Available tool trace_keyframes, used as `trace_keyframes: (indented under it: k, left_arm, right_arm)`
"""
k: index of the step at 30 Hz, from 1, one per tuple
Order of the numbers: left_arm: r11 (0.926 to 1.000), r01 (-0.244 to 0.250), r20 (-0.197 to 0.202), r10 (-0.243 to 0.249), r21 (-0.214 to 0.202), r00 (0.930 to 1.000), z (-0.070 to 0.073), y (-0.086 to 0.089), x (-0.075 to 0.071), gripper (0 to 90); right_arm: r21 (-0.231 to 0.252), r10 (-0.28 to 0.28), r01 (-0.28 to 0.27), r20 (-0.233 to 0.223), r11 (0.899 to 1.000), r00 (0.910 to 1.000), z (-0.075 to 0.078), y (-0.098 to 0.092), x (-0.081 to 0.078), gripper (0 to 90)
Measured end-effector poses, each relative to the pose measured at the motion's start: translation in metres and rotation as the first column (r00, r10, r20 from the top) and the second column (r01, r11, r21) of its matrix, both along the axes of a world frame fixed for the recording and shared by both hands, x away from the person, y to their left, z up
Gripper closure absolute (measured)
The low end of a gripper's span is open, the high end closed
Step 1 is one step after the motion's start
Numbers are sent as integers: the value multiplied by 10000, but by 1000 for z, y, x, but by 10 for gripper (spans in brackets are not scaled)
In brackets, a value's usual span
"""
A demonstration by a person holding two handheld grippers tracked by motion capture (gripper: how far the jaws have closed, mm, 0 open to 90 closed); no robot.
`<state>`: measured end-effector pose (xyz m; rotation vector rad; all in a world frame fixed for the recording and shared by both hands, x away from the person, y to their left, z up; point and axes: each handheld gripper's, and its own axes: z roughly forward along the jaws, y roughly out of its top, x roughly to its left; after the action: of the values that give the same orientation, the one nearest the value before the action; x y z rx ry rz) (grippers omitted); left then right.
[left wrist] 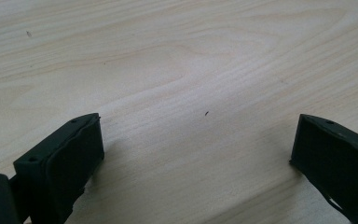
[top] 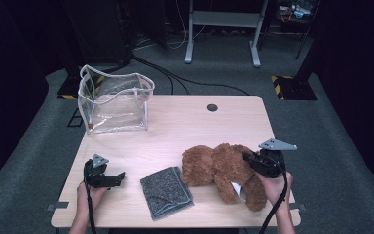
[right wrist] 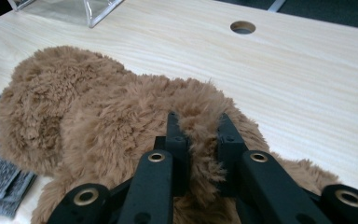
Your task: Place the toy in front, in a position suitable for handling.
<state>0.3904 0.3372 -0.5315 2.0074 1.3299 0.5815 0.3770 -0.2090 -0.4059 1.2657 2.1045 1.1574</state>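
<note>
A brown plush teddy bear [top: 221,168] lies on the wooden table [top: 185,126] at the front right. My right gripper [top: 249,158] is shut on the bear's fur; in the right gripper view its jaws [right wrist: 199,126] pinch a fold of brown plush [right wrist: 121,116]. A folded grey cloth [top: 166,191] lies just left of the bear. My left gripper [top: 119,176] rests at the front left of the table, open, with bare wood [left wrist: 200,93] between its jaws [left wrist: 196,149].
A clear plastic bag with white trim [top: 113,100] stands upright at the back left of the table. A round cable hole [top: 212,107] sits near the far edge. Beyond the table are a dark carpet and a metal frame [top: 222,29].
</note>
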Motion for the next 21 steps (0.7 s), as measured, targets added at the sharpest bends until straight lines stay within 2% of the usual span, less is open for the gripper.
trace_keyframes:
  k: [12, 21]
  left_arm:
    - [10000, -17, 50, 17, -8, 10000, 0, 0, 0, 22]
    - [10000, -18, 39, 19, -12, 10000, 0, 0, 0, 22]
  right_arm:
    - [172, 147, -155, 463, 9997, 9988, 7, 7, 17, 803]
    - [72, 218, -223, 695, 9997, 9973, 15, 13, 31, 808]
